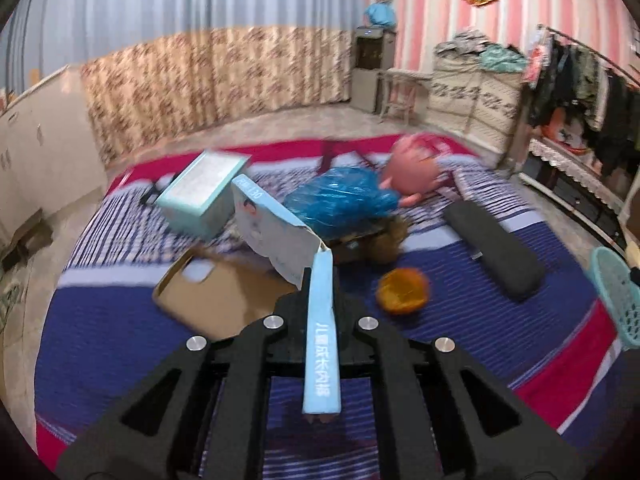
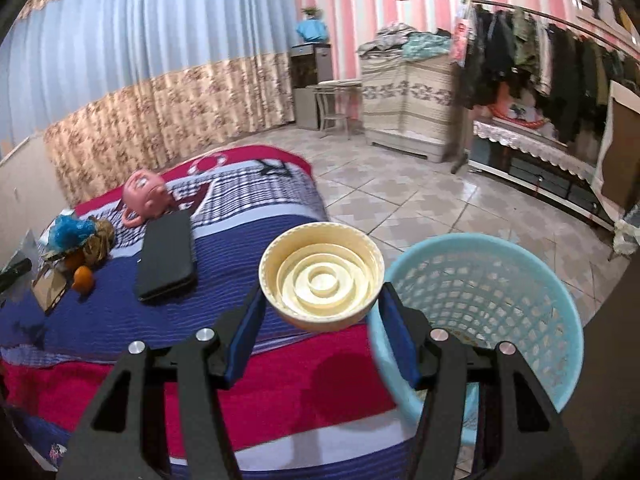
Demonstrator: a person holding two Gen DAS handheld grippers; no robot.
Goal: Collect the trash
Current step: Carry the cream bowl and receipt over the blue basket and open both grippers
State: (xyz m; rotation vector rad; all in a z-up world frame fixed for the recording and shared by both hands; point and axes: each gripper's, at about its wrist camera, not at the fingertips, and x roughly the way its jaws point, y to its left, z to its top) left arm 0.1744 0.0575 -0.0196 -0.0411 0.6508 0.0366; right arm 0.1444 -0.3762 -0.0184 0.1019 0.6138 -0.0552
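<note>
Left wrist view: the left gripper (image 1: 320,280) has its jaws clenched on a flap of a flattened light-blue carton (image 1: 276,228), held above the bed (image 1: 460,340). Only this view shows a second, intact light-blue box (image 1: 200,196) and a brown cardboard piece (image 1: 224,300) on the bedspread. One blue plastic bag (image 1: 340,200), one pink toy head (image 1: 412,172), one black case (image 1: 496,248) and one orange peel (image 1: 402,290) also lie there (edges motion-blurred). The basket (image 1: 618,300) appears only as a sliver at the right edge.

Right wrist view: the right gripper (image 2: 320,308) points level across the bed's foot, jaws grasping one cream ridged lid (image 2: 320,276) by its rim, just left of the single turquoise mesh basket (image 2: 480,312) standing on the tiled floor (image 2: 400,200). Two orange pieces (image 2: 82,278) are visible here.
</note>
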